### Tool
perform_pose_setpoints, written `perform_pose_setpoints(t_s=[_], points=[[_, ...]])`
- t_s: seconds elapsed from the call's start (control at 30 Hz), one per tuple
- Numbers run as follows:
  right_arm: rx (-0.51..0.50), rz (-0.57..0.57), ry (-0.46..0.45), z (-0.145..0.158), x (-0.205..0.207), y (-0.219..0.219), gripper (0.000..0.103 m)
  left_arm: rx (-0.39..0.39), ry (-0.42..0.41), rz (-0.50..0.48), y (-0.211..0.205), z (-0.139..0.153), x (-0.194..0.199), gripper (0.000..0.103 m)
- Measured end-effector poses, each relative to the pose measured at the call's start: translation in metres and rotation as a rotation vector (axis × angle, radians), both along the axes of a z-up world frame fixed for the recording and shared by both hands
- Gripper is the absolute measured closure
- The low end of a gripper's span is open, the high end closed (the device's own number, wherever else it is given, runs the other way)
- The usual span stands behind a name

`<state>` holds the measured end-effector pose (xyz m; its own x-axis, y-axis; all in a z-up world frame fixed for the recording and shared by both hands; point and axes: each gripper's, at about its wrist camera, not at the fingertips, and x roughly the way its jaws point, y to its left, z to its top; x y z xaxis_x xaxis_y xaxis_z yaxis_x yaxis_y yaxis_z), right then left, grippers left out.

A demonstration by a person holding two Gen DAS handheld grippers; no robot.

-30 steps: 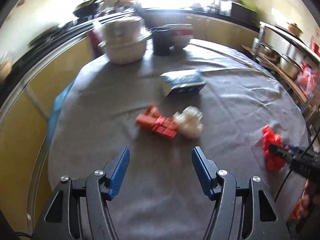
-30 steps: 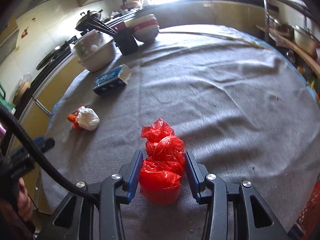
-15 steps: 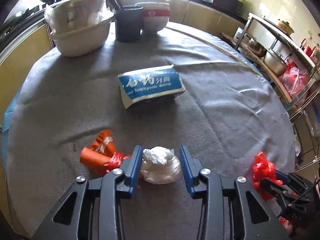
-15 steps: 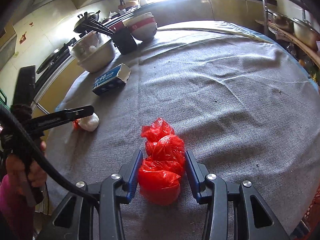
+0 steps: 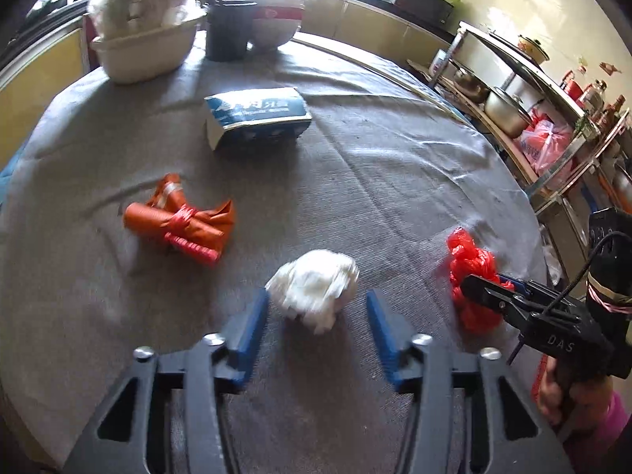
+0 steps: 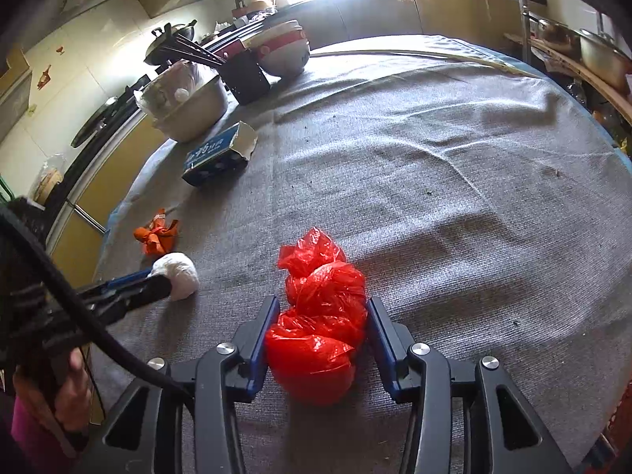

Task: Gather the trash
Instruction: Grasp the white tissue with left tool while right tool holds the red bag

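Observation:
A crumpled white tissue wad [image 5: 314, 284] lies on the grey tablecloth just ahead of my left gripper [image 5: 316, 308], which is open with the wad's near part between its fingertips, untouched. The wad also shows in the right wrist view [image 6: 177, 274]. My right gripper [image 6: 322, 312] is shut on a knotted red plastic bag [image 6: 320, 316] resting on the cloth; the bag shows in the left wrist view [image 5: 470, 276]. An orange wrapper bundle [image 5: 181, 221] lies left of the wad. A blue and white carton [image 5: 254, 114] lies farther back.
The round table [image 6: 454, 181] carries a cream basin [image 5: 146, 45], a black utensil holder [image 5: 229, 29] and a red-banded bowl [image 5: 274, 23] at its far edge. A metal rack with pots [image 5: 509, 106] stands to the right. Kitchen counters run behind.
My left gripper, around the white wad and orange bundle half a second ago, has widened; the wad now lies apart from the bundle. The right gripper has held still on the red bag.

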<state>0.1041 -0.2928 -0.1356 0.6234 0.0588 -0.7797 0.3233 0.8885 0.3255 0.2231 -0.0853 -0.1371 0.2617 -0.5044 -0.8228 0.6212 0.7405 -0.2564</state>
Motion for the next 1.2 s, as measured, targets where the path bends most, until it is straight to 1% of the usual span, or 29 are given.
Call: perform_pose_setpoints(t_s=[0.07, 0.2, 0.3, 0.37, 0.43, 0.5, 0.57, 0.67, 0.7, 0.73, 0.77, 0.8, 0.83, 0.87, 0.9, 0.93, 0.97, 1.07, 1.2], points=[[0.010, 0.004, 0.000, -0.004, -0.001, 0.001, 0.053, 0.019, -0.031, 0.013, 0.000, -0.001, -0.003, 0.048], [-0.066, 0.016, -0.042, -0.005, -0.007, 0.010, 0.053, 0.049, -0.111, 0.046, -0.004, 0.005, -0.007, 0.048], [-0.060, 0.026, -0.080, -0.005, -0.013, 0.011, 0.053, 0.071, -0.189, 0.049, -0.011, 0.013, -0.013, 0.048], [-0.077, 0.027, -0.101, -0.004, -0.017, 0.011, 0.053, 0.079, -0.229, 0.044, -0.014, 0.017, -0.016, 0.048], [-0.092, 0.023, -0.118, -0.001, -0.020, 0.010, 0.047, 0.087, -0.268, 0.045, -0.018, 0.021, -0.018, 0.047], [-0.090, 0.017, -0.138, 0.002, -0.022, 0.009, 0.045, 0.096, -0.297, 0.048, -0.024, 0.022, -0.017, 0.047], [-0.091, 0.022, -0.147, 0.004, -0.023, 0.009, 0.044, 0.099, -0.303, 0.055, -0.028, 0.018, -0.014, 0.047], [-0.124, 0.033, -0.161, 0.006, -0.024, 0.013, 0.044, 0.098, -0.301, 0.062, -0.032, 0.008, -0.013, 0.047], [-0.140, 0.039, -0.167, 0.006, -0.024, 0.015, 0.044, 0.099, -0.298, 0.063, -0.032, 0.003, -0.014, 0.049], [-0.147, 0.045, -0.170, 0.006, -0.025, 0.015, 0.044, 0.098, -0.292, 0.063, -0.032, -0.001, -0.015, 0.053], [-0.149, 0.054, -0.171, 0.005, -0.025, 0.015, 0.044, 0.098, -0.285, 0.060, -0.033, -0.004, -0.015, 0.062], [-0.151, 0.059, -0.165, 0.004, -0.024, 0.015, 0.045, 0.105, -0.278, 0.057, -0.033, -0.008, -0.016, 0.066], [-0.156, 0.059, -0.158, 0.001, -0.023, 0.015, 0.045, 0.102, -0.284, 0.056, -0.032, -0.009, -0.018, 0.066], [-0.156, 0.062, -0.154, 0.000, -0.022, 0.015, 0.045, 0.096, -0.293, 0.058, -0.031, -0.009, -0.020, 0.067], [-0.151, 0.068, -0.152, -0.002, -0.022, 0.015, 0.048, 0.093, -0.295, 0.057, -0.030, -0.009, -0.022, 0.068], [-0.150, 0.076, -0.147, -0.004, -0.021, 0.015, 0.054, 0.091, -0.297, 0.058, -0.030, -0.009, -0.022, 0.069], [-0.154, 0.082, -0.139, -0.006, -0.021, 0.016, 0.055, 0.085, -0.298, 0.059, -0.029, -0.009, -0.023, 0.071], [-0.184, 0.076, -0.162, -0.005, -0.024, 0.019, 0.056, 0.074, -0.310, 0.074, -0.026, -0.008, -0.028, 0.075], [-0.227, 0.082, -0.192, 0.003, -0.030, 0.025, 0.056, 0.058, -0.337, 0.097, -0.020, -0.002, -0.039, 0.075]])
